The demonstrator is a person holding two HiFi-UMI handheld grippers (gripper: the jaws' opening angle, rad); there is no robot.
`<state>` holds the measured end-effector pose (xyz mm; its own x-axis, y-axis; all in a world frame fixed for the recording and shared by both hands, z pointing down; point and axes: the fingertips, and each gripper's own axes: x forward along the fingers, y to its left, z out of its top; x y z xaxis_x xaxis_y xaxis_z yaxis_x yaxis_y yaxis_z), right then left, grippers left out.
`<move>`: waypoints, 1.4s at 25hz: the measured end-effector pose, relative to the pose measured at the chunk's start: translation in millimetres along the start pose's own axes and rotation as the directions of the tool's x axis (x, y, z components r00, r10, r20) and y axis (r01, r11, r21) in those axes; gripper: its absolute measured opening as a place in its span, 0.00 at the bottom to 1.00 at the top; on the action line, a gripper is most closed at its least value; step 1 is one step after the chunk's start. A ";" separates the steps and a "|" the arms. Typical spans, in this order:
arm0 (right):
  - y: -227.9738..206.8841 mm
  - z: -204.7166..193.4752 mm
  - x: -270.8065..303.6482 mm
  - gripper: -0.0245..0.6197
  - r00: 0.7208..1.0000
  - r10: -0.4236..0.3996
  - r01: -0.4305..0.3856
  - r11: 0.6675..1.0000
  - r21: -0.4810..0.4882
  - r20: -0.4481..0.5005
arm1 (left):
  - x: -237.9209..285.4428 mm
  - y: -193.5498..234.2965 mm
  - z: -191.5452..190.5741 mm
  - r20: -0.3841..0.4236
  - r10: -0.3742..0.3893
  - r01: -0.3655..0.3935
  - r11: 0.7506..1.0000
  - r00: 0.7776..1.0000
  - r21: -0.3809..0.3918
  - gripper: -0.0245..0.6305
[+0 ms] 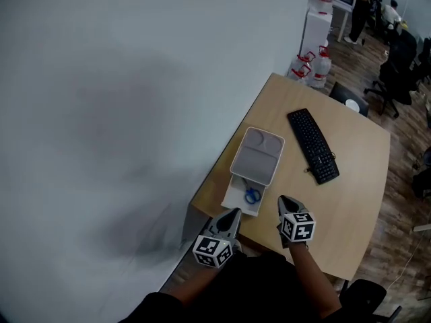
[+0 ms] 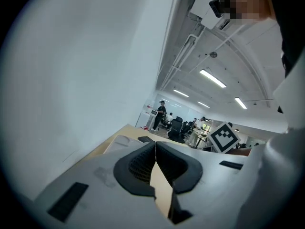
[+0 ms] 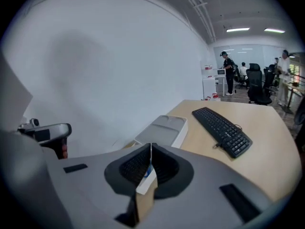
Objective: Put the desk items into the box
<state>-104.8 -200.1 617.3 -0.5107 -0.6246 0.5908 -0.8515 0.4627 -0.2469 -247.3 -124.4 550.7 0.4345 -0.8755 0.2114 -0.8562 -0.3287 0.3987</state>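
Observation:
A white box lies near the desk's near-left edge. Its grey lid rests slid toward the far side, leaving the near end uncovered. A small blue item lies in that uncovered end. A black keyboard sits to the right of the box on the wooden desk. My left gripper hovers at the box's near-left corner, jaws shut and empty. My right gripper is just right of the box's near end, jaws shut with nothing between them. The lid and keyboard lie ahead of it.
A white wall runs along the desk's left side. Beyond the far corner stand water bottles and a white cabinet. Office chairs and people are at the back right. Another chair sits near the desk's near-right side.

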 end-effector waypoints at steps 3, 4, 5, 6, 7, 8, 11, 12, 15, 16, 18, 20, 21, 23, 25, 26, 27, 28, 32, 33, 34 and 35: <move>-21.8 13.7 -39.9 0.14 0.997 -0.048 0.047 0.999 0.023 0.065 | 23.1 -32.1 4.9 -0.026 -0.066 0.067 0.997 0.997 0.028 0.06; -30.3 17.6 -53.0 0.14 0.994 -0.066 0.063 0.998 0.031 0.084 | 31.2 -43.1 6.9 -0.033 -0.086 0.087 0.996 0.996 0.036 0.06; -39.5 20.6 -65.8 0.14 0.991 -0.086 0.082 0.996 0.038 0.101 | 39.6 -54.1 8.2 -0.039 -0.107 0.108 0.993 0.994 0.043 0.06; -49.4 22.4 -78.7 0.14 0.987 -0.107 0.103 0.994 0.045 0.117 | 48.1 -65.3 8.6 -0.045 -0.128 0.130 0.990 0.991 0.050 0.06; -59.7 23.3 -91.6 0.14 0.983 -0.131 0.125 0.991 0.053 0.132 | 56.4 -76.8 8.5 -0.051 -0.151 0.153 0.987 0.987 0.056 0.06; -70.1 23.4 -104.9 0.14 0.977 -0.155 0.147 0.987 0.064 0.146 | 64.6 -88.8 8.3 -0.057 -0.174 0.177 0.982 0.983 0.063 0.06; -100.4 20.0 -145.8 0.14 0.956 -0.229 0.213 0.972 0.102 0.184 | 87.0 -126.5 7.6 -0.081 -0.241 0.248 0.965 0.967 0.084 0.06; -109.7 18.2 -159.2 0.14 0.948 -0.250 0.231 0.966 0.115 0.197 | 93.9 -139.5 6.8 -0.091 -0.263 0.271 0.958 0.961 0.089 0.06; -134.4 13.6 -196.6 0.14 0.923 -0.293 0.263 0.954 0.147 0.248 | 114.6 -178.1 4.0 -0.108 -0.324 0.335 0.937 0.940 0.097 0.06; -142.3 11.5 -208.3 0.14 0.914 -0.309 0.276 0.949 0.155 0.262 | 121.1 -190.5 3.2 -0.111 -0.342 0.353 0.930 0.933 0.100 0.06; -158.1 7.3 -231.6 0.14 0.894 -0.347 0.309 0.936 0.170 0.283 | 133.3 -214.5 1.8 -0.114 -0.370 0.382 0.918 0.922 0.109 0.06; -173.7 3.5 -254.8 0.14 0.872 -0.383 0.338 0.922 0.190 0.306 | 145.0 -237.5 -1.1 -0.116 -0.391 0.404 0.907 0.913 0.122 0.06; -181.6 1.4 -266.6 0.14 0.860 -0.401 0.353 0.914 0.199 0.316 | 150.6 -249.0 -3.0 -0.116 -0.400 0.413 0.901 0.909 0.129 0.06; -197.2 -3.0 -289.9 0.14 0.838 -0.435 0.384 0.899 0.211 0.329 | 160.3 -271.5 -6.4 -0.112 -0.416 0.429 0.892 0.902 0.143 0.06; -212.4 -7.1 -311.0 0.14 0.819 -0.466 0.412 0.884 0.220 0.336 | 168.3 -292.3 -9.0 -0.107 -0.429 0.441 0.884 0.897 0.157 0.06; -219.9 -8.9 -320.7 0.14 0.810 -0.478 0.423 0.878 0.225 0.340 | 171.9 -302.0 -10.1 -0.104 -0.434 0.445 0.880 0.895 0.165 0.06; -227.1 -10.6 -330.0 0.14 0.802 -0.488 0.432 0.872 0.230 0.344 | 175.1 -311.5 -11.3 -0.101 -0.436 0.448 0.877 0.894 0.173 0.06; -234.1 -12.5 -339.0 0.14 0.796 -0.496 0.438 0.868 0.234 0.346 | 177.8 -321.0 -12.9 -0.099 -0.438 0.449 0.876 0.894 0.179 0.06; -260.4 -21.9 -365.1 0.14 0.786 -0.516 0.463 0.856 0.229 0.340 | 188.0 -353.1 -21.1 -0.092 -0.441 0.451 0.870 0.893 0.200 0.06; -266.9 -24.4 -368.9 0.14 0.786 -0.521 0.469 0.853 0.228 0.334 | 190.8 -358.9 -23.3 -0.092 -0.443 0.452 0.868 0.892 0.208 0.06; -273.3 -26.5 -372.5 0.14 0.784 -0.524 0.471 0.851 0.230 0.333 | 193.5 -363.6 -25.7 -0.092 -0.443 0.452 0.866 0.892 0.215 0.06; -279.4 -28.3 -376.0 0.14 0.781 -0.526 0.472 0.850 0.233 0.336 | 196.1 -367.0 -28.4 -0.094 -0.440 0.450 0.866 0.893 0.220 0.06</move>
<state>328.5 -76.7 485.9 0.0086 -0.9429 0.3331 -0.9927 -0.0481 -0.1104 160.1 -165.4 471.3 0.7912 -0.6038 0.0970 -0.6071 -0.7564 0.2436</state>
